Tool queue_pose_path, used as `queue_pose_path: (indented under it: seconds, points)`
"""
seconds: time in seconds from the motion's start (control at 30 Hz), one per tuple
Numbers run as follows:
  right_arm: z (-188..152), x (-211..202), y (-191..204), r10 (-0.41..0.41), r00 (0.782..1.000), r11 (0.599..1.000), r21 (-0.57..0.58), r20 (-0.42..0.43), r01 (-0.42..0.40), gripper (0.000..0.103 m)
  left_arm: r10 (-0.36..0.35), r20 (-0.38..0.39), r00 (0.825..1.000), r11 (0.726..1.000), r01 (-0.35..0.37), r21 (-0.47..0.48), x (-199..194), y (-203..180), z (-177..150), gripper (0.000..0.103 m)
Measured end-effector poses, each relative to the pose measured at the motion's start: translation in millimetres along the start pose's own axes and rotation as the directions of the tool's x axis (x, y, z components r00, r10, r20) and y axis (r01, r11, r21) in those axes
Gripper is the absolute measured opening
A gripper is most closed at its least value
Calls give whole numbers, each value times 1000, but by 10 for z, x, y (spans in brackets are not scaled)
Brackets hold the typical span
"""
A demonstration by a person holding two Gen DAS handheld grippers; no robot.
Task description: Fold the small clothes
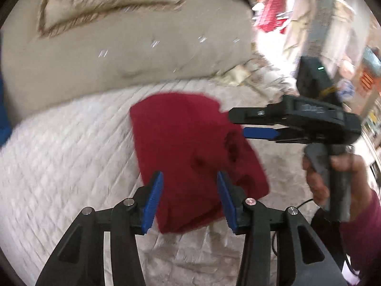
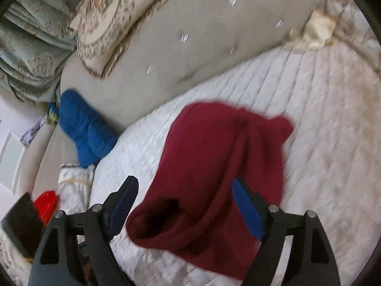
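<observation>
Dark red knit cloth — a small garment point(image 1: 195, 157) — lies crumpled on the white quilted bed cover point(image 1: 59, 157), filling the middle of both views. In the left wrist view the left gripper point(image 1: 189, 202) sits at the bottom centre of the frame, its blue-padded fingers point(image 1: 152, 202) spread apart with the near edge of the garment showing between them; whether they touch the cloth cannot be told through the motion blur. At the right of that frame the right gripper point(image 1: 259, 132) comes in from the side, held by a hand point(image 1: 338, 178) in a maroon sleeve. Its tips reach the right edge of the garment, and from this side angle the gap between them is hidden.

The right wrist view settles that: the right gripper's fingers point(image 2: 247, 209) stand wide apart at the bottom of the frame, with a rolled, tube-like end of the garment point(image 2: 214, 178) lying between them, not clamped.

A beige tufted headboard point(image 2: 190, 54) curves across the upper part of both frames. A fringed floral cushion point(image 2: 119, 19) leans on it at the upper left, and a blue cloth point(image 2: 83, 128) rests at its foot on the left side — well apart from the red one. A small red object point(image 2: 46, 203) shows at the lower left.
</observation>
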State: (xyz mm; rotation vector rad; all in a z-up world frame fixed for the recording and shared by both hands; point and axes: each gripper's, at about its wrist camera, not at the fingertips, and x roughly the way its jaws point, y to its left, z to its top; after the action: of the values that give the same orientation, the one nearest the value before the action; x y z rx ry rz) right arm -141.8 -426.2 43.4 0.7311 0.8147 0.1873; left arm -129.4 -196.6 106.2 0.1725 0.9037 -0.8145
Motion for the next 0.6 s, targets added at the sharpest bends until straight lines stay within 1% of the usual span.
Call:
queue_pose_path:
  seconds: [0.07,0.17,0.2,0.23,0.27,0.3,0.33,0.4,0.43,0.47,0.5,0.53,0.57,0.6]
  points:
    - [-52,66,61,-17,1000,1000,-9,-11,17,85,-13,-24,1000,1000,13,-20,120,32,-78,25]
    - [-147,36,185,-27,1000,998,-59,3,27,84,-11,-57,998,1000,11,-7,289,-11,-225,25]
    - [-192,-24,224,-49,999,996,-75,24,51,84,-17,-68,998,1000,16,-11,312,18,-284,25]
    - [-244,-120,246,-53,998,995,-85,43,57,84,-24,-80,996,1000,23,-14,371,19,-316,25]
    - [-272,-196,269,-40,997,994,-95,65,46,84,-26,-88,996,1000,25,-14,401,15,-369,25]
    - [-313,-283,315,4,996,993,-118,85,6,84,-27,-95,995,1000,25,-15,416,-1,-425,25]
    - [-337,-315,361,31,996,991,-136,86,-19,84,-28,-98,995,1000,27,-16,422,-8,-432,25]
    - [-372,-288,488,70,996,979,-196,51,-59,84,-32,-95,995,999,30,-23,442,-5,-468,25]
    - [-387,-206,546,69,998,969,-239,13,-64,84,-34,-93,995,999,32,-25,430,-3,-477,25]
    - [-399,-123,569,51,999,964,-260,-10,-52,84,-36,-95,995,999,34,-24,403,1,-476,25]
    - [-408,-25,550,34,999,964,-263,-26,-40,78,-38,-98,994,999,35,-25,374,5,-482,25]
    - [-412,68,481,31,999,969,-245,-42,-40,52,-37,-100,994,999,35,-28,356,18,-466,25]
    - [-410,136,372,21,998,977,-209,-63,-34,29,-37,-99,994,999,34,-32,288,45,-477,25]
    - [-414,117,269,6,998,983,-180,-65,-17,8,-35,-95,995,999,32,-32,240,61,-481,25]
